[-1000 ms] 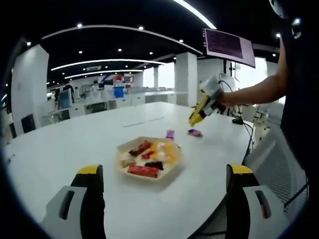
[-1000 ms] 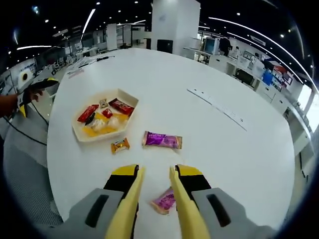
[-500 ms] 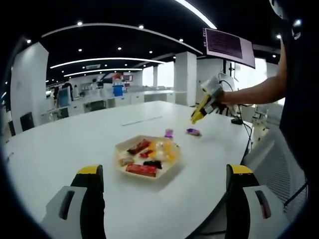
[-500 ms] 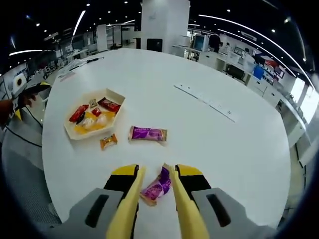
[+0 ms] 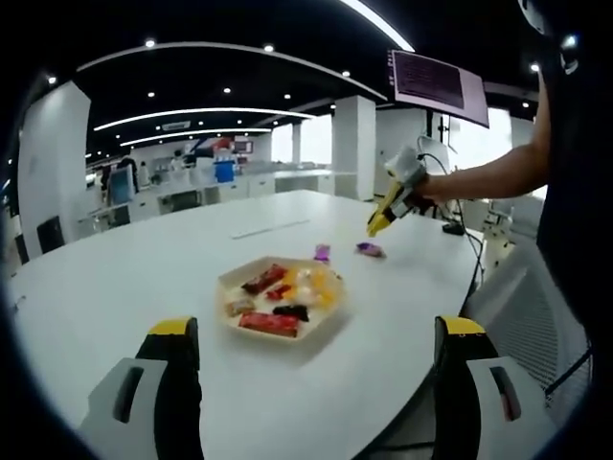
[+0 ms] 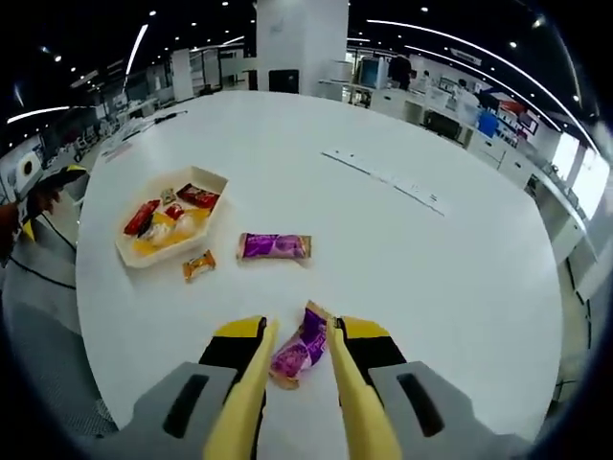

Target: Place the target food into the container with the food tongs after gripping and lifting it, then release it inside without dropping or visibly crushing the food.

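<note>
camera nearer, purple packet (image 6: 299, 349) between jaws

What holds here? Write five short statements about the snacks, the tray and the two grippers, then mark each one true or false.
1. The right gripper has a purple snack packet between its jaws. True.
2. The hexagonal tray is bare. False: it holds several wrapped snacks.
3. A second purple packet lies on the white table, outside the tray. True.
4. The small orange packet lies inside the tray. False: it lies on the table beside it.
5. The left gripper is shut on a snack. False: its jaws stand wide apart with nothing between them.
</note>
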